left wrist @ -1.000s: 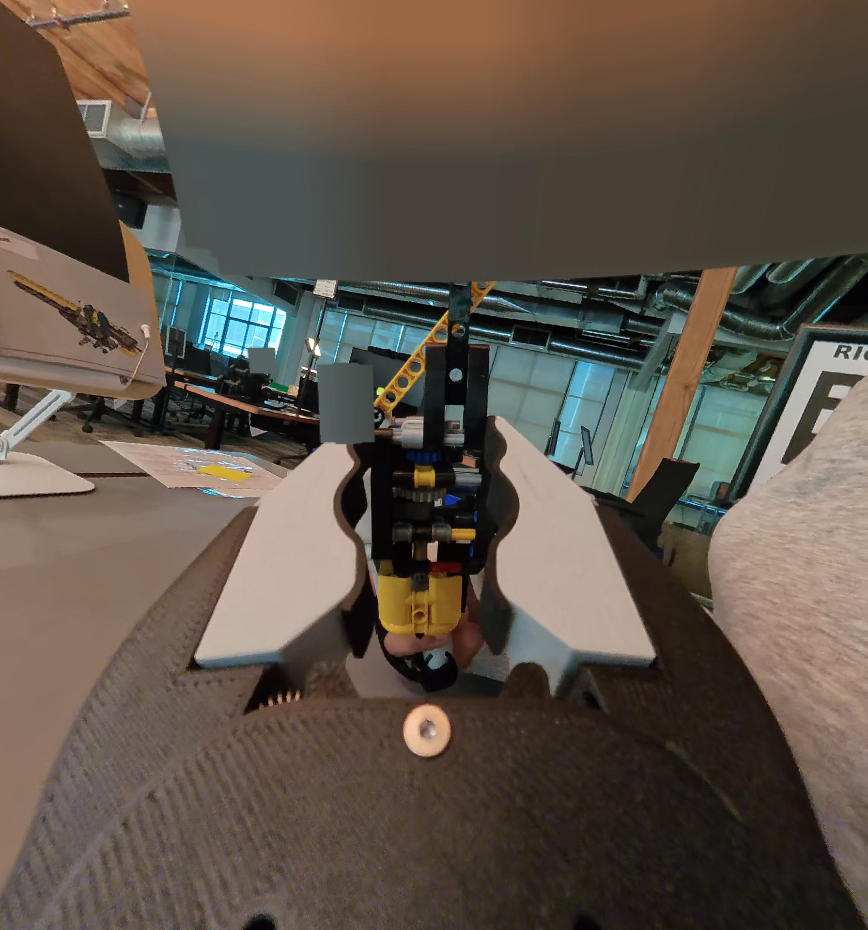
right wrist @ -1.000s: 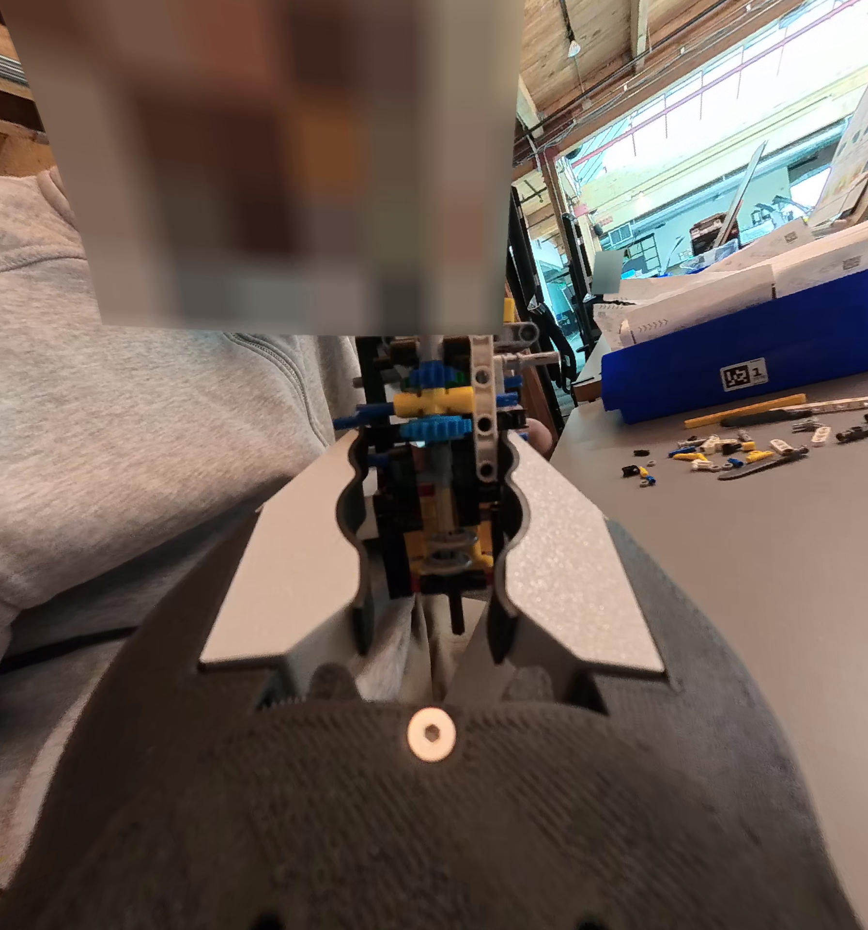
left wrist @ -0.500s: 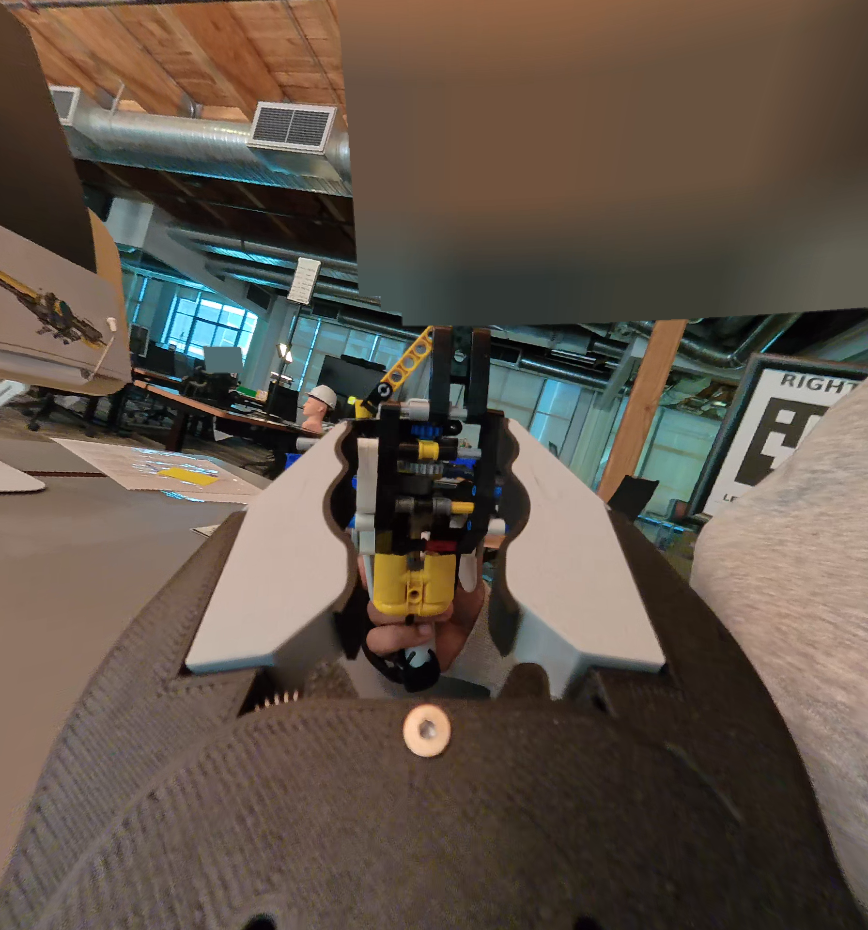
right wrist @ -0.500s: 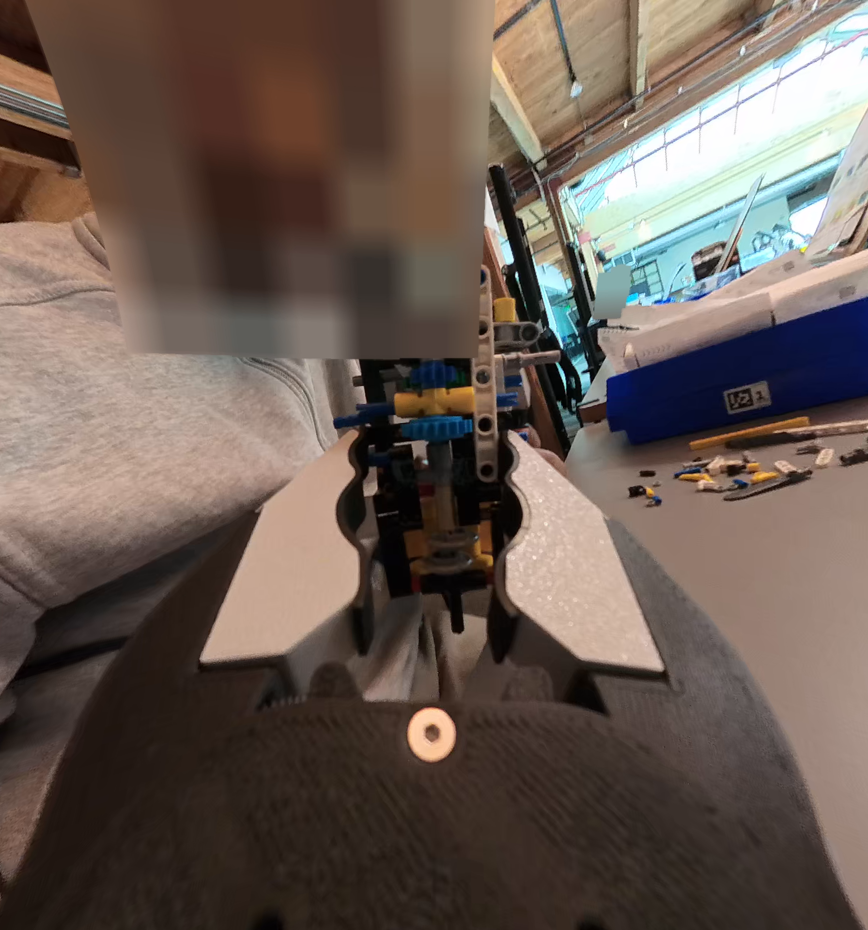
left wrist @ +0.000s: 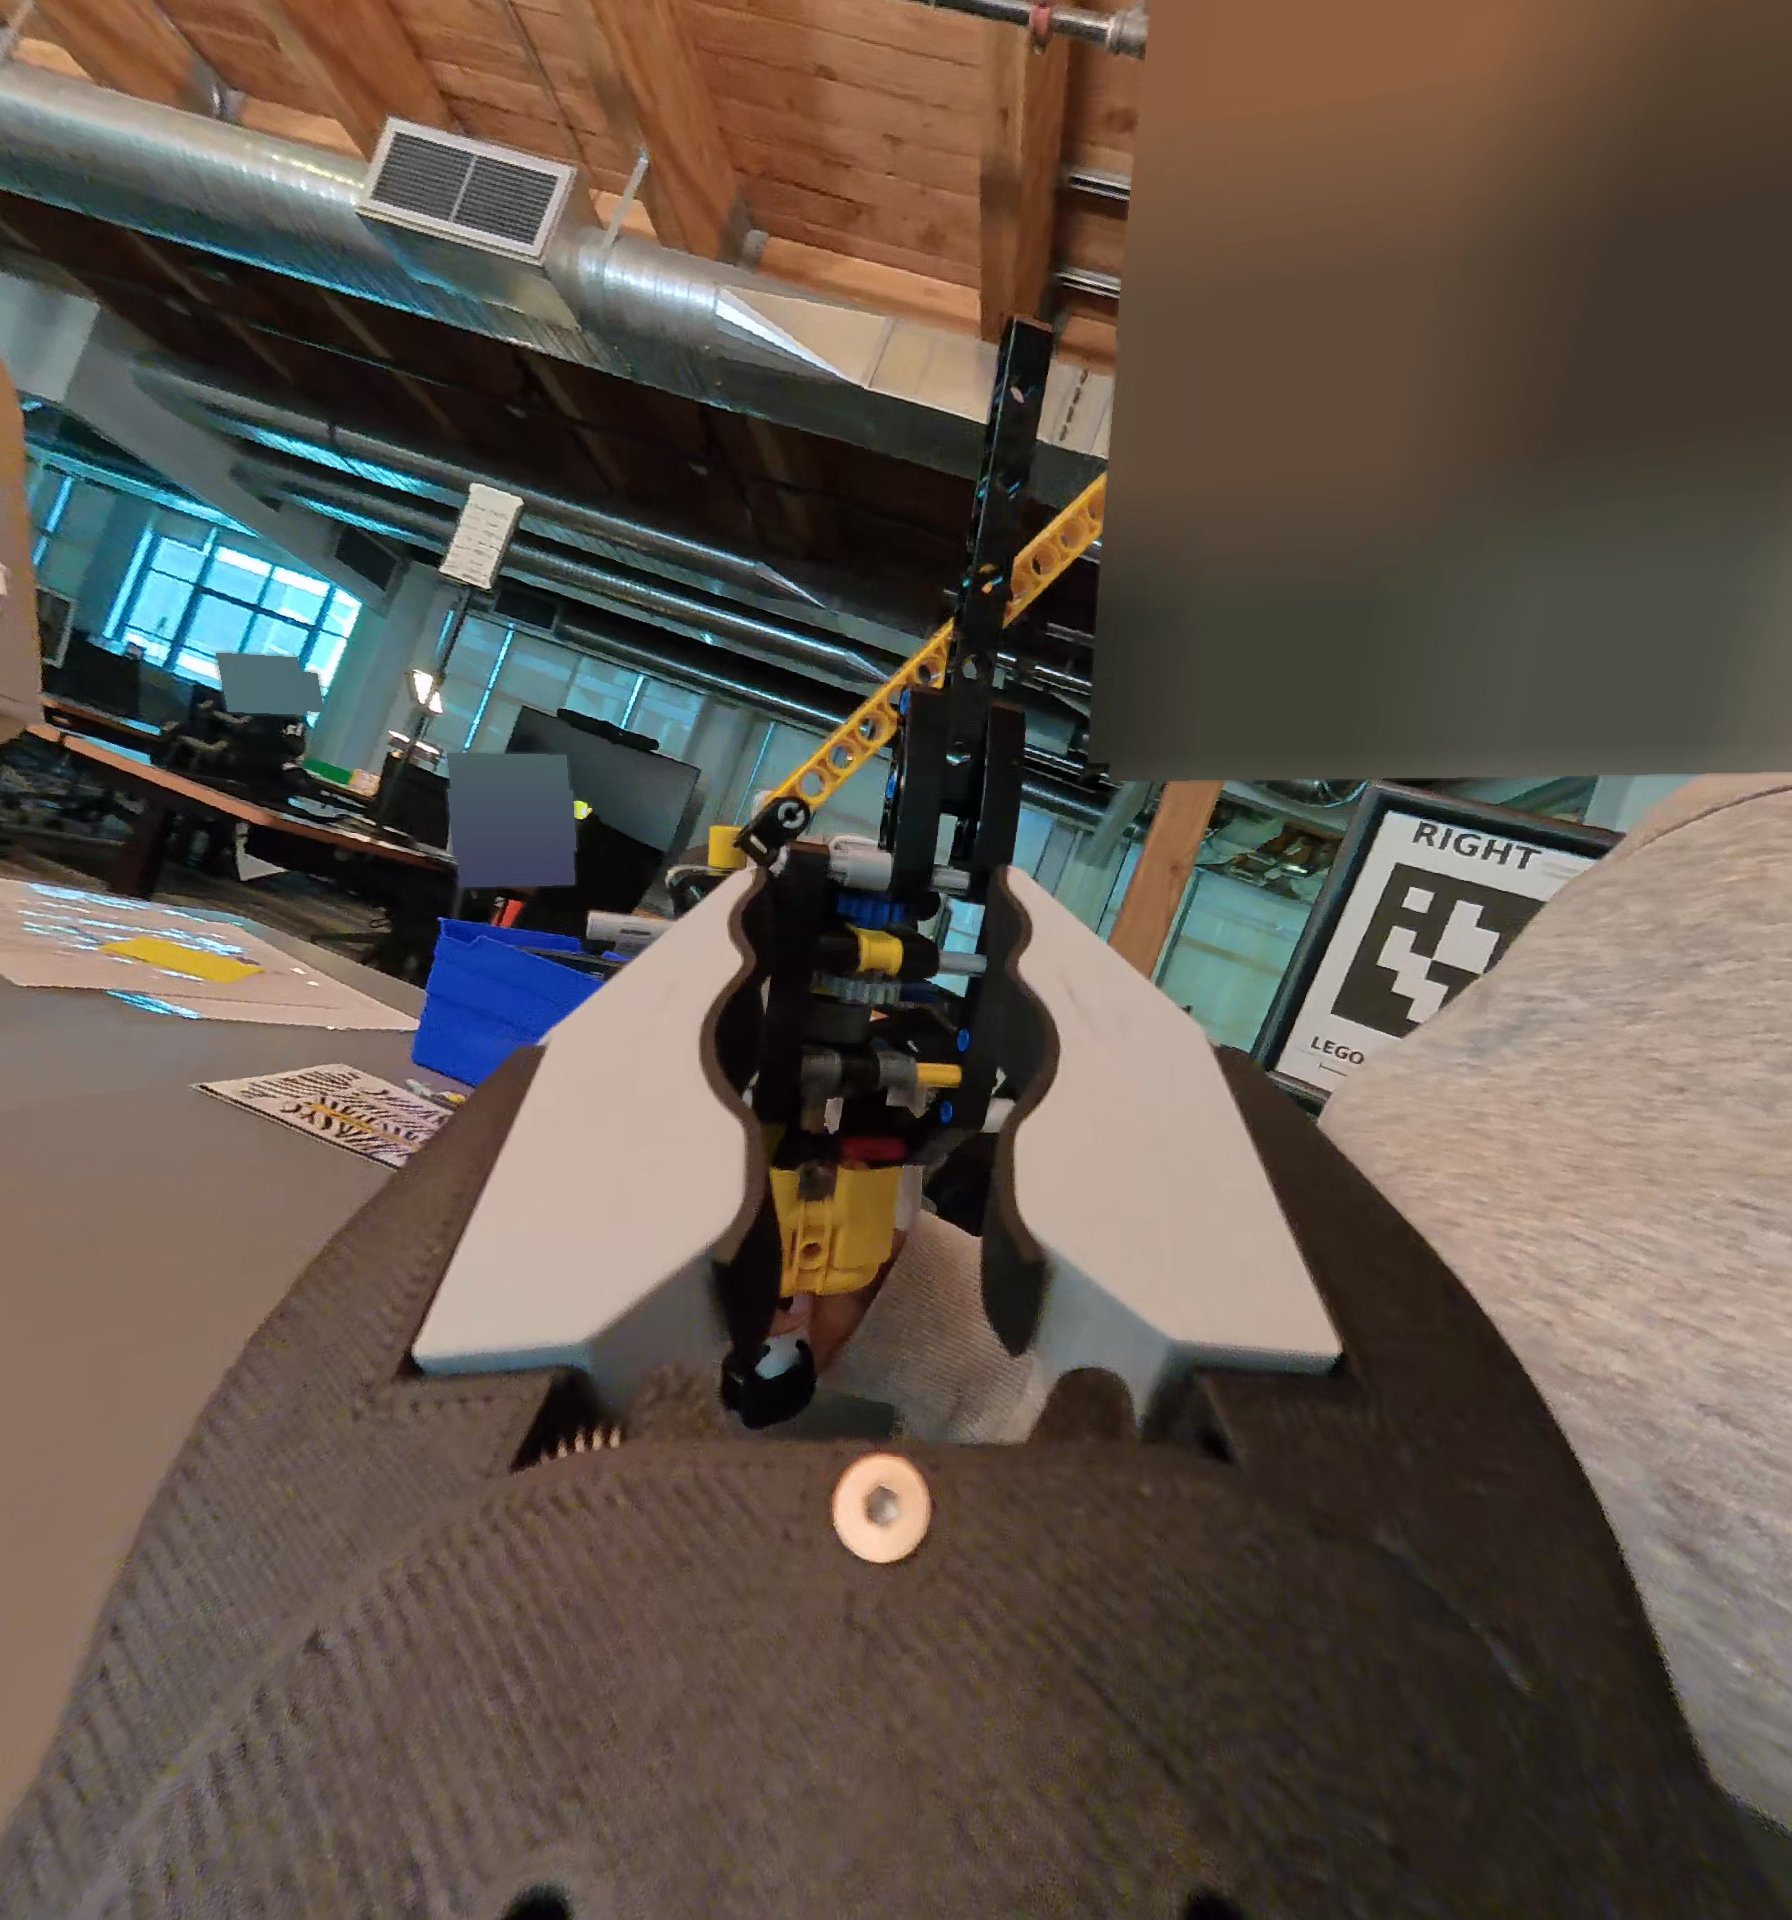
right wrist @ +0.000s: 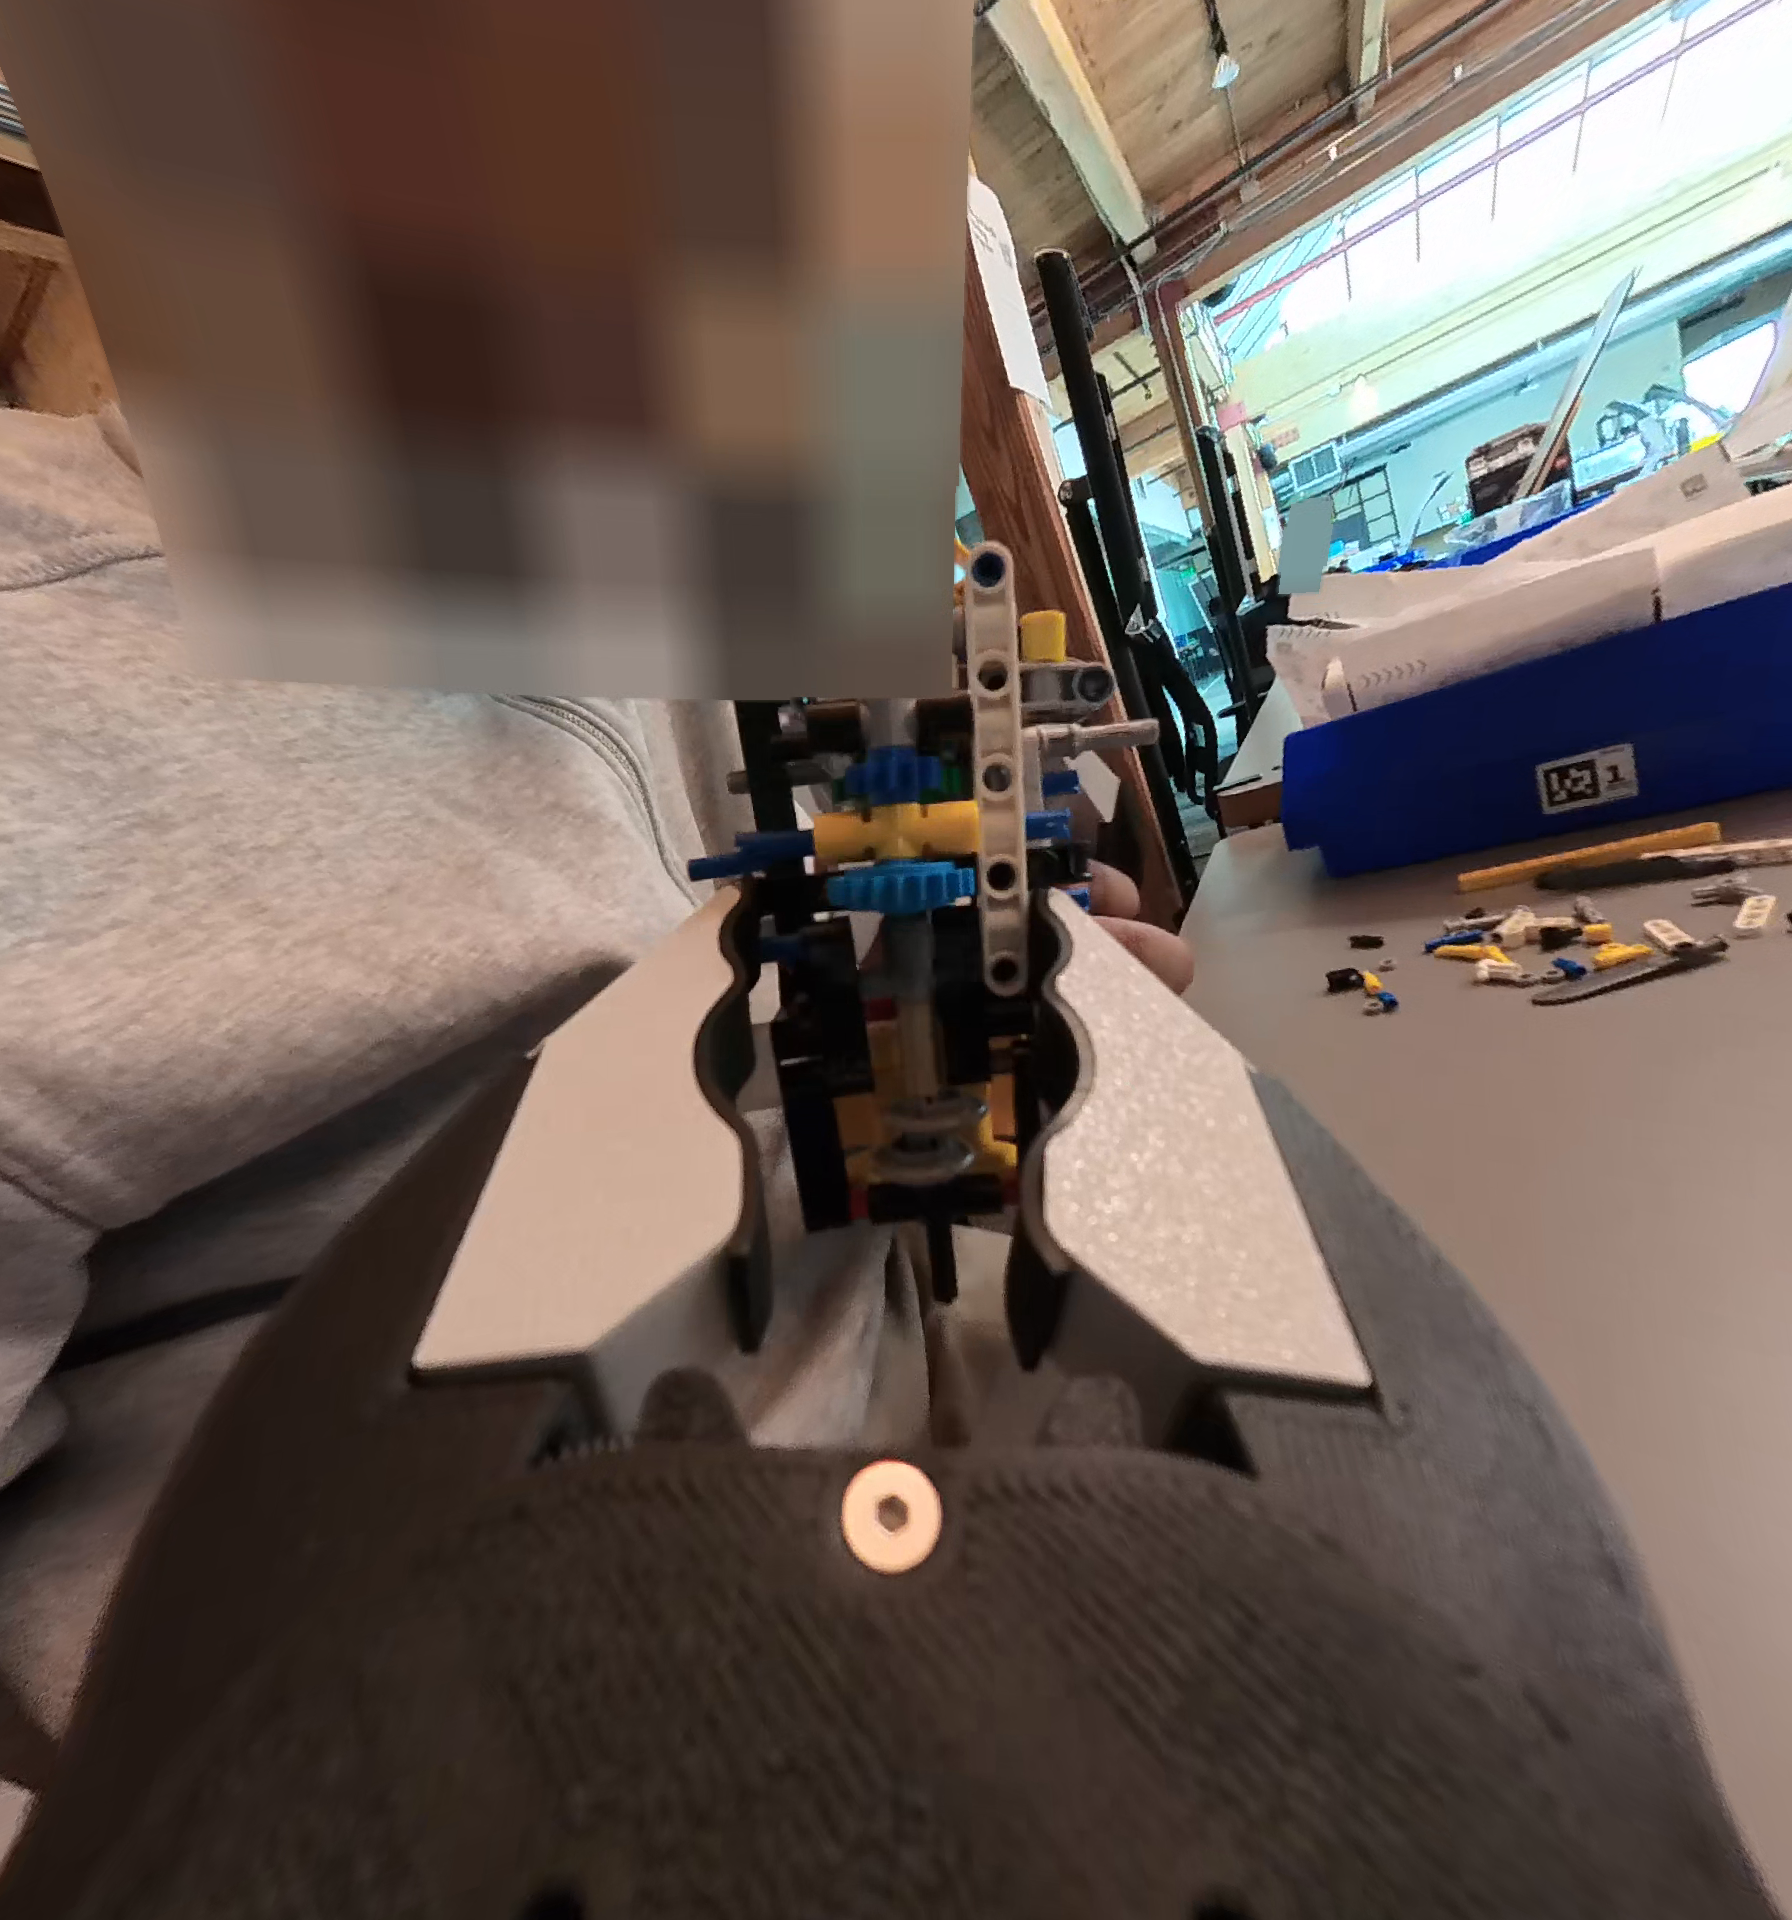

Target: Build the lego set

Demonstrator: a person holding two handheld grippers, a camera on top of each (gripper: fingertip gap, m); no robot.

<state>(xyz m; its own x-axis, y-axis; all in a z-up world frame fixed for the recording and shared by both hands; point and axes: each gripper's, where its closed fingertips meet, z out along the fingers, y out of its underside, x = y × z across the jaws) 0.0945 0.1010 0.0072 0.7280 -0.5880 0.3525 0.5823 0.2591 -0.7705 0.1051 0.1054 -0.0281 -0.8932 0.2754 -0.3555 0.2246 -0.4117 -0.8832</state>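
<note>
Black, yellow and blue, the lego model (left wrist: 876,1049) sits clamped between my left gripper (left wrist: 876,997) and, from the opposite side, my right gripper (right wrist: 887,997), held up off the grey table (right wrist: 1494,1195). A grey sweatshirt (right wrist: 279,914) crowds the left of my right view, blocking what lies behind. Loose pieces (right wrist: 1557,935) lie scattered near a blue bin (right wrist: 1557,758); another blue bin (left wrist: 487,997) stands beyond papers (left wrist: 341,1112).

Lego model (right wrist: 902,935) black and yellow with blue gears (one white beam) — bin (right wrist: 1557,748) blue, sleeve (right wrist: 248,883) heathered grey.
</note>
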